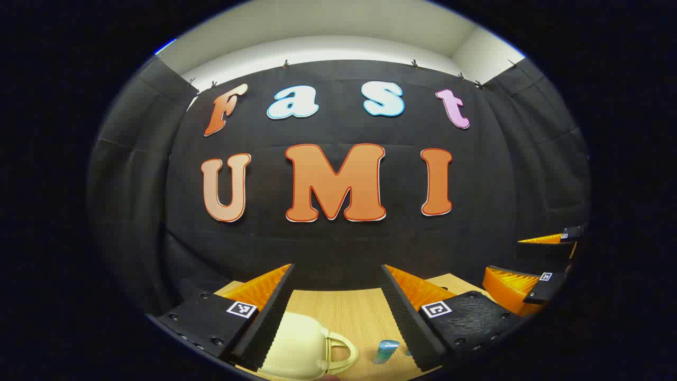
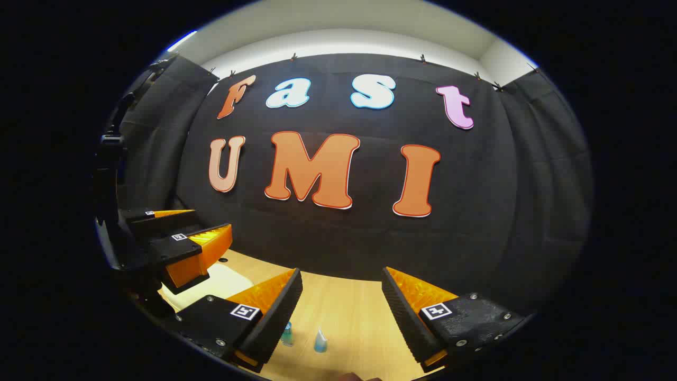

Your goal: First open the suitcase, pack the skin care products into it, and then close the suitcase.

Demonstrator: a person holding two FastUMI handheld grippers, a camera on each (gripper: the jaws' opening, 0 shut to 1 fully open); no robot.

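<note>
Grippers are being held above a wooden table [image 1: 344,312] in front of the black cloth wall, both raised and pointed forward. In the left gripper view, the left gripper [image 1: 337,296] is being kept spread wide, with nothing gripped between its fingers. Below it, a cream suitcase [image 1: 296,346] with its handle toward the right is being shown lying on the table, partly hidden behind the left finger. Just beside the handle, a small blue skin care bottle [image 1: 386,351] is being seen on the wood, apart from the case. At the right edge of that view, the right gripper [image 1: 534,264] is being held farther off.

In the right gripper view, the right gripper is likewise being kept released, nothing between its fingers. Two small blue skin care items [image 2: 320,341] are being seen on the table between its fingers, near the left one. The left gripper is being held at the left of that view, over the pale suitcase.
</note>
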